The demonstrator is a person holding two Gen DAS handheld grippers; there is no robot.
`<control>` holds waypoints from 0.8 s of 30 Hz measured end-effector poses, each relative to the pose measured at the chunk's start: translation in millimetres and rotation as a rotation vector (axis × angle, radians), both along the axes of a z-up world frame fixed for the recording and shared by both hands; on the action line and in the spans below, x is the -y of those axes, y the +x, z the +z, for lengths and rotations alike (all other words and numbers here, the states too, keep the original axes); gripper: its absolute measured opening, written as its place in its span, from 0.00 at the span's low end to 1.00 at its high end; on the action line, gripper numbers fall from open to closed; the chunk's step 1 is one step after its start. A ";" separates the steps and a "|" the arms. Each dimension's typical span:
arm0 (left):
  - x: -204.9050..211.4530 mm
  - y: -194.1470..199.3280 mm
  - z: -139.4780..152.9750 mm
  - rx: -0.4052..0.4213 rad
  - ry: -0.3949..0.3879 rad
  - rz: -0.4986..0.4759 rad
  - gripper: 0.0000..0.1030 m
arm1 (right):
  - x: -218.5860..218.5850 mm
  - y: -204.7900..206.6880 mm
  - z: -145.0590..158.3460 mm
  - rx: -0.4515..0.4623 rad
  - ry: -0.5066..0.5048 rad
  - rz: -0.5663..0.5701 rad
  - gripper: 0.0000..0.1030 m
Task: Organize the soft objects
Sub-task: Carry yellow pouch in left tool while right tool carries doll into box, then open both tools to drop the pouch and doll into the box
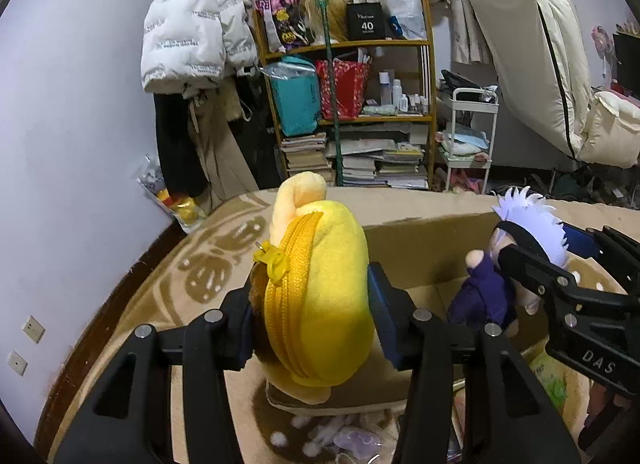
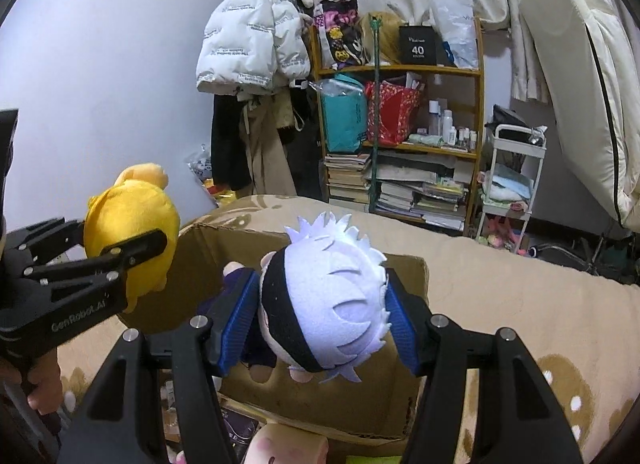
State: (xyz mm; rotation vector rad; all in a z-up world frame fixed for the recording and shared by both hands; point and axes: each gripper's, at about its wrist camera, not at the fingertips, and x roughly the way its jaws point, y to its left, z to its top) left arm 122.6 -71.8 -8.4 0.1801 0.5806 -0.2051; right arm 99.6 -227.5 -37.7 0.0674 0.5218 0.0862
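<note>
Holding both toys above the cardboard box [image 1: 420, 256]: left gripper [image 1: 312, 320] fingers grasp the yellow zippered plush [image 1: 320, 284]; right gripper [image 2: 320, 324], at 3 o'clock, grasps the white-haired doll [image 2: 332, 304]. Neither is deposited yet.

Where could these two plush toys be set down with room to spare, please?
Bare room: the cardboard box floor below the yellow zip plush, and the tan blanket right of the box. Crowded: the near foreground under both hand-held grippers, littered with small items.
</note>
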 end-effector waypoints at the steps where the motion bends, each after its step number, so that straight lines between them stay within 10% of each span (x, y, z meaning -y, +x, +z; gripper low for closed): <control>1: 0.4 -0.1 -1.3 -0.004 0.002 0.000 0.49 | 1.3 0.6 -0.8 -0.005 0.006 0.001 0.63; 12: 2.3 -0.9 -8.4 -0.024 0.035 0.017 0.65 | 3.8 0.6 -3.6 -0.013 0.025 -0.005 0.78; 18: -2.4 -4.4 -4.6 -0.008 0.052 0.065 0.92 | 6.8 -2.5 -0.4 -0.003 0.037 -0.023 0.85; 24: -8.1 -7.1 1.3 -0.012 0.049 0.076 0.93 | 7.5 -11.5 7.5 0.011 0.053 -0.025 0.90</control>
